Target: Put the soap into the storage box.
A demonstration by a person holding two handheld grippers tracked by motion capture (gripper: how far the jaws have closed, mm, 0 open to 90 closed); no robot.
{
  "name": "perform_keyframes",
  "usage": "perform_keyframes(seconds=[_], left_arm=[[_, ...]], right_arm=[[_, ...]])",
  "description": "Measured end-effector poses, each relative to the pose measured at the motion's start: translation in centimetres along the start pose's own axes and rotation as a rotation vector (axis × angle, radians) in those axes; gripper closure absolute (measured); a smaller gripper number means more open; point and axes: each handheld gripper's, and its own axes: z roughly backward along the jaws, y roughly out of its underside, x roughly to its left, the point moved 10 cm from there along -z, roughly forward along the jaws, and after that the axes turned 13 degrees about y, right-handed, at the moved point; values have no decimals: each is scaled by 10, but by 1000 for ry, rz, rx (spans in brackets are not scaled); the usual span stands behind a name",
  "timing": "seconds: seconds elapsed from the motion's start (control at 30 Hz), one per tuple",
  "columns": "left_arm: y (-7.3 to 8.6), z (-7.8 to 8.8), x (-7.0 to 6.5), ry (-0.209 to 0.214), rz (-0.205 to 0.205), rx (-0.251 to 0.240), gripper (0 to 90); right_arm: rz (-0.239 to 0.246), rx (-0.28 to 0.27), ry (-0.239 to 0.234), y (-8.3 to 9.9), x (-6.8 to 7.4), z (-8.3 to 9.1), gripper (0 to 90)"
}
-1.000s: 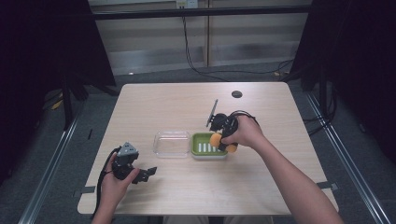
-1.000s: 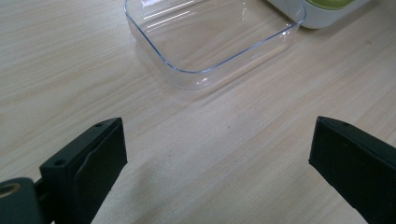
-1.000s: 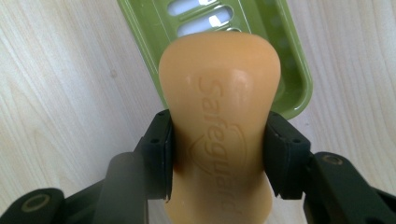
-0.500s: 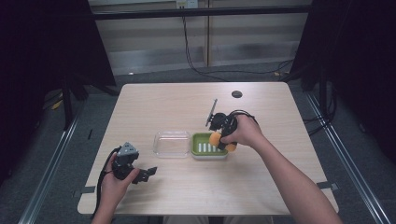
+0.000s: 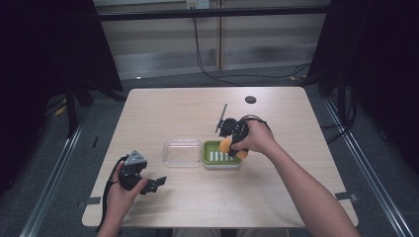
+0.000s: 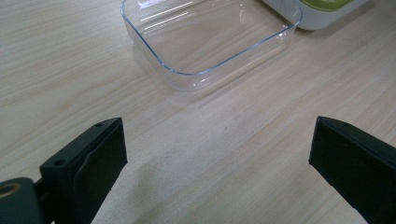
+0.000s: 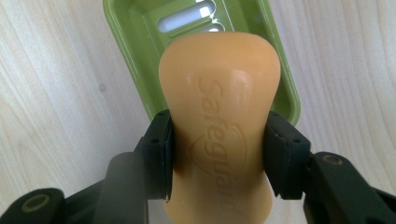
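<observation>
An orange bar of soap [image 7: 219, 135] with letters pressed into it is squeezed at its middle between two black jaws and held just above a green soap dish [image 5: 221, 154] with slots in its floor, which sits on the table touching a clear plastic lid [image 5: 182, 152].

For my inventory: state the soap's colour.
Pale orange soap, clearest in the right gripper view.

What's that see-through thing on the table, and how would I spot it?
Start at the wooden table and look near its middle, where two shallow dishes sit side by side. The clear plastic lid is the left one, empty and colourless, whereas the green soap dish beside it is slotted.
</observation>
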Motion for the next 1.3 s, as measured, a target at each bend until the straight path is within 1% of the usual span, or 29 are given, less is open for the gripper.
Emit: perform_keyframes(seconds=[0.17,0.2,0.23,0.27,0.4,0.47,0.5,0.57,0.63,0.7,0.77,0.83,0.9,0.93,0.97,1.07,1.17,1.23,1.3], left_arm=[[0,0,0,1,0,0,40],[-1,0,-1,-2,7,-8,40],[-1,0,-1,2,5,-6,39],[0,1,-1,1,-2,1,39],[0,1,-1,2,1,-2,40],[0,1,-1,-2,-2,-2,39],[-1,1,-1,1,0,-5,40],[-1,1,-1,0,2,-10,39],[-1,1,-2,6,6,-13,40],[-1,1,-1,-2,3,-18,40],[-1,1,-1,-3,2,-17,39],[-1,1,-2,6,7,-13,40],[-1,1,-3,7,9,-11,40],[0,1,-2,5,0,-5,40],[-1,1,-2,5,2,-10,40],[-1,1,-2,7,2,-10,40],[-1,0,-3,11,10,-14,40],[0,1,-3,12,3,-7,39],[-1,0,-3,12,12,-16,39]], right_arm=[[2,3,1,-3,0,0,503],[12,-6,5,-4,-1,-1,503],[19,-2,8,-5,-1,0,503],[10,2,5,-5,0,0,502],[31,-4,11,-9,-1,0,503],[26,-5,9,-11,0,1,502],[36,-7,11,-12,0,0,502],[30,0,5,-12,1,0,503],[36,-3,10,-13,0,-2,503],[31,-2,6,-13,0,-3,502],[35,-7,9,-14,-1,-4,503],[28,-7,7,-14,-1,-4,503],[34,-9,7,-14,-2,-5,502],[31,-7,5,-14,-2,-5,502],[26,-5,4,-13,-1,-5,503],[35,-6,8,-14,-2,-6,502],[42,-9,10,-15,-2,-7,503],[36,-6,8,-15,-2,-8,502],[42,-2,9,-15,-2,-9,503]])
